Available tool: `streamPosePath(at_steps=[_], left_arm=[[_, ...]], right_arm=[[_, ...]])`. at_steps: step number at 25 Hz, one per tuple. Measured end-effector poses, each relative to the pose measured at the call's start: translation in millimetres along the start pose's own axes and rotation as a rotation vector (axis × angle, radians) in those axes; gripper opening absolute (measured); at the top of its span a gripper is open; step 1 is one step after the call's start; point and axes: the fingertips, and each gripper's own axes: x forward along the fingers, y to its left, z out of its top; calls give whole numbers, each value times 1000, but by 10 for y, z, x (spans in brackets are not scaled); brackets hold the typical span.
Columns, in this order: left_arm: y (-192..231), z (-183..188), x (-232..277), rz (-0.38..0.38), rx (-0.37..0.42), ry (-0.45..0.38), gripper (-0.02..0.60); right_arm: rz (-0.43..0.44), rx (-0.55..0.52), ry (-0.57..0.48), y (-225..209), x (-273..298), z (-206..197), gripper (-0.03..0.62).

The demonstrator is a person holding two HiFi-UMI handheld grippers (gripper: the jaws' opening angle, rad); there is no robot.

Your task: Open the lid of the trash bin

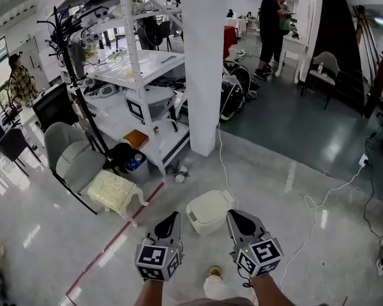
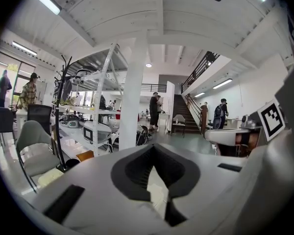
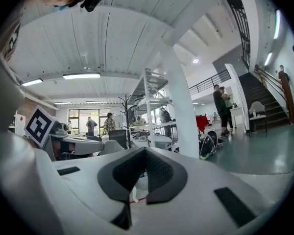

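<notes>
The white trash bin (image 1: 209, 211) stands on the glossy floor just ahead of the person's feet, its lid down. My left gripper (image 1: 173, 217) hovers at the bin's left side and my right gripper (image 1: 233, 215) at its right side, both a little nearer than the bin and not touching it. Each pair of jaws meets at the tip with nothing held. In the left gripper view the left gripper (image 2: 154, 146) points over the floor toward the room, and in the right gripper view the right gripper (image 3: 145, 150) does the same. The bin itself is hidden behind the jaws in both gripper views.
A white pillar (image 1: 203, 62) rises behind the bin, with a white shelving rack (image 1: 140, 75) to its left. A grey chair (image 1: 70, 155) and a cream stool (image 1: 115, 192) sit at the left. A white cable (image 1: 332, 190) runs across the floor at right. People (image 1: 271, 11) stand far back.
</notes>
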Motion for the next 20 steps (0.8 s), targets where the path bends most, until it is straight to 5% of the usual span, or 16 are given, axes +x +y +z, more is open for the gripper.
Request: streamPosePath(at_steps=[10, 20], left_arm=[[-3, 355, 804, 74, 2, -52, -14], [259, 515, 1076, 126, 23, -86, -14]], right_arm=[[57, -10, -22, -789, 480, 242, 34], [110, -32, -79, -853, 928, 460, 34]])
